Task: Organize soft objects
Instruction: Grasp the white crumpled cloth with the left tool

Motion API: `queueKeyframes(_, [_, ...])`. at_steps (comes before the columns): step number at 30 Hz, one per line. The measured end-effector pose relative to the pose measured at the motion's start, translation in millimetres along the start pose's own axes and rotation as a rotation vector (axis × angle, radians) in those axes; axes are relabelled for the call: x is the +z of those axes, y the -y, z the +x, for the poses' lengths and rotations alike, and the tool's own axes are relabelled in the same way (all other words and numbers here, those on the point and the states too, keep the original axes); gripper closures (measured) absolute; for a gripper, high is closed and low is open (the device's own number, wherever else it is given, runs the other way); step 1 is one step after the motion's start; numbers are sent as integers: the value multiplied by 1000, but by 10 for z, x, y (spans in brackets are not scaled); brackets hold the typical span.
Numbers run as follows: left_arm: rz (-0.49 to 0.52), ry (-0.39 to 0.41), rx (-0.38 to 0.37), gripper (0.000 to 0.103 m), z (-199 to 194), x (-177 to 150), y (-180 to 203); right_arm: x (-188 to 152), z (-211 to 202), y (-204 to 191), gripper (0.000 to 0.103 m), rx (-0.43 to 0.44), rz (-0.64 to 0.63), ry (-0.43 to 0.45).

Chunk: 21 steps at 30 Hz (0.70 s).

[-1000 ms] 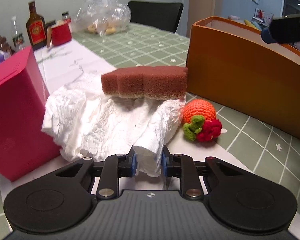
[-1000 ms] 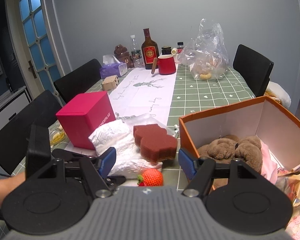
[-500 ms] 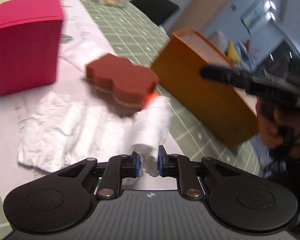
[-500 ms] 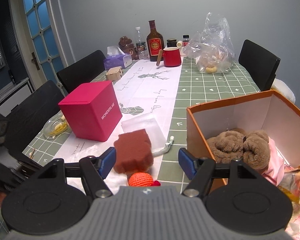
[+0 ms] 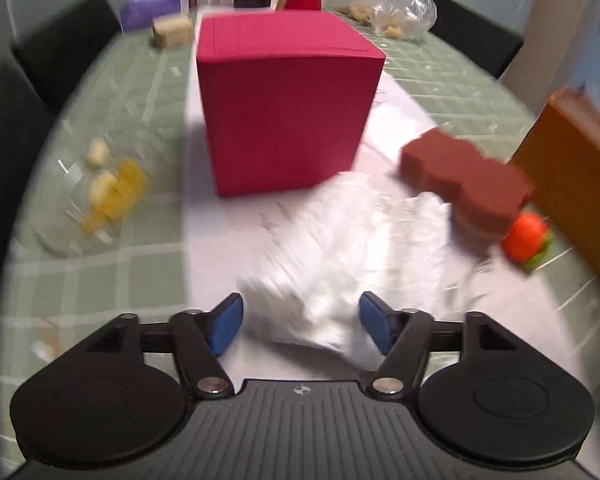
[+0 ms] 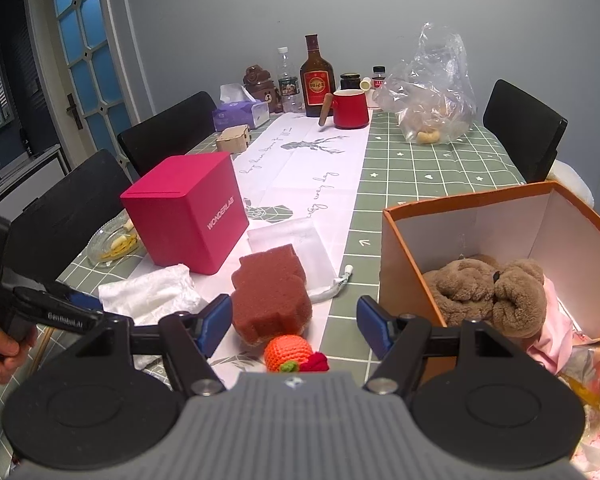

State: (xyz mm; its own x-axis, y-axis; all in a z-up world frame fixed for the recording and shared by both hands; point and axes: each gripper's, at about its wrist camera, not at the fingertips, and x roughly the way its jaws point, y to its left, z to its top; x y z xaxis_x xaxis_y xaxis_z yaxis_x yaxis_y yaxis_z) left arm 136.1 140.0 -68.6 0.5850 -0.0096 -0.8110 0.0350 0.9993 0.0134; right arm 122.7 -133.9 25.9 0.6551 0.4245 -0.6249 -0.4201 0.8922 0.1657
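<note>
White cloth (image 5: pixel 340 264): crumpled on the desk (image 5: pixel 112 280) runner, just in front of the pink box (image 5: pixel 288 100); near edge lies between the left fingers, no pad pressing on it.
Handling: looks light, limp and thin; likely to drape and slip from a shallow pinch, so best taken at a bunched fold, not a loose corner.
Brown sponge (image 6: pixel 270 292): partly resting on a flat white pouch (image 6: pixel 296 240), beside the cloth; soft and springy by the look, probably easiest pinched across its narrow sides.
Knitted orange fruit (image 6: pixel 286 352): just in front of the sponge, near the orange box; small, round, may roll.
Orange box (image 6: pixel 404 256): open-topped, at the right; brown plush (image 6: pixel 484 288) and pink fabric already inside.
Left gripper (image 5: pixel 300 322): pointing steeply down at the cloth, fingers opening, wide apart, gripping nothing.
Right gripper (image 6: pixel 294 324): tilted down above the sponge and fruit, fingers spread, empty.
Left hand (image 6: pixel 0 344): seen at the edge of the right wrist view, wrapped round the gripper handle.
Background: bottles, red mug, clear bag at the far end; blur hides finer detail in the left view.
</note>
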Motion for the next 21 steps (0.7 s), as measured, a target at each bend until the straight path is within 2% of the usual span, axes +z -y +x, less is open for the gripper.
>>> queueKeyframes(2, [67,61,88,20,-148,-6,8,5,-1,3,35,0,1,0])
queueKeyframes(4, [96,127,131,17,-325,32,2,4,0,-2,35,3,-2,-1])
queueKeyframes(6, [125,215,96,9,-452,93,79,-3,17,-23,35,8,-11,-10])
queueKeyframes(8, [154,241,16,7,-475,144,168,-20,51,-50,34,13,-27,-27])
queueKeyframes(11, [207,194,-73,7,-236,142,315,-71,117,-109,31,9,-67,-54])
queueKeyframes(14, [266,109,-77,7,35,66,432,-129,196,-171,31,-6,-110,-76])
queueKeyframes(17, [255,106,-112,7,62,21,410,-178,281,-206,31,-3,-131,-103])
queueKeyframes(21, [235,90,-117,7,82,41,360,-244,428,-243,31,-8,-160,-135])
